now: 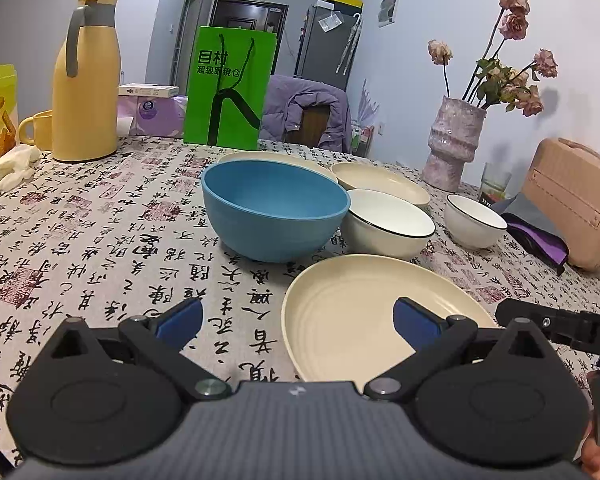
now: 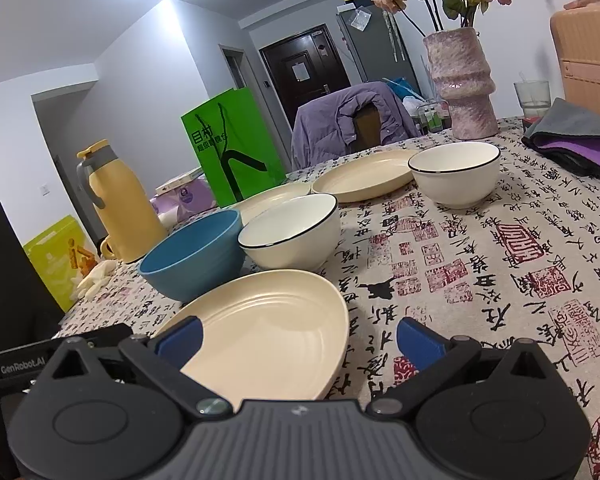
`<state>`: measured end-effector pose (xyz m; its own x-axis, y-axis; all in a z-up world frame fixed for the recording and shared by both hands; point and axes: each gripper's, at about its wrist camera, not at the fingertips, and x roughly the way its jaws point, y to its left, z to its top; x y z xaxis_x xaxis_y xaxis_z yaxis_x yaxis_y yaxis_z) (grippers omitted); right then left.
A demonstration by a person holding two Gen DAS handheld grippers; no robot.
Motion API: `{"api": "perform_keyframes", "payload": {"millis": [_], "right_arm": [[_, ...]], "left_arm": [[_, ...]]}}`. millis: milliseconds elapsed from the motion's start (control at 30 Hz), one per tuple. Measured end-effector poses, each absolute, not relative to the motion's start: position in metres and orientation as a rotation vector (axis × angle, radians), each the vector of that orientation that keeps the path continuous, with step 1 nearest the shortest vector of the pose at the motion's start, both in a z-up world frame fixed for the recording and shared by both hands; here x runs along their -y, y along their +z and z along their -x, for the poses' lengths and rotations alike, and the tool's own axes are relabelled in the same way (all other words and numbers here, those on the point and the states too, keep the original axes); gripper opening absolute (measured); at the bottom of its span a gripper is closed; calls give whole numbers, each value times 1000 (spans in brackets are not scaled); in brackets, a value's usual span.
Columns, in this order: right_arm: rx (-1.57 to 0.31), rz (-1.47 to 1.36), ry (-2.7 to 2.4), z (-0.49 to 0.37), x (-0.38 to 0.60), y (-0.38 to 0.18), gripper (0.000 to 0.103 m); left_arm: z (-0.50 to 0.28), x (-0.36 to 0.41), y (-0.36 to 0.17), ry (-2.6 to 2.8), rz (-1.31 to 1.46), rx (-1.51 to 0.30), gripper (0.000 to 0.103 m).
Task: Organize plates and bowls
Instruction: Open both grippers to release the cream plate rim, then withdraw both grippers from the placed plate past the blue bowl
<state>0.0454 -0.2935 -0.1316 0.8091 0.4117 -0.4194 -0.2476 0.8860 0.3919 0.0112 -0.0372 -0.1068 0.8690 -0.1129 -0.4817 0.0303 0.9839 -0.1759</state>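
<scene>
Crockery sits spread on the bench (image 1: 100,216) ahead of both wide-open, empty tongs. Nearest, the cream plate (image 1: 364,312) lies flat just in front, between the left tongs (image 1: 298,324) and the right tongs (image 2: 298,340); it looks light, stiff and smooth, so its raised rim is probably the only hold. Beyond it stand the blue bowl (image 1: 274,210) and a white bowl (image 1: 388,224), touching or nearly so. Farther off sit another white bowl (image 1: 474,220) and two more cream plates (image 2: 364,174). White bowls look ceramic, heavier, breakable; pinch a wall over the lip.
</scene>
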Motion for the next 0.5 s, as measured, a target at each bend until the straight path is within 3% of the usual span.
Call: {"api": "perform_keyframes", "payload": {"millis": [500], "right_arm": [[-506, -321, 354, -46, 295, -124, 103]], "left_arm": [[-11, 30, -101, -72, 173, -499, 103]]}}
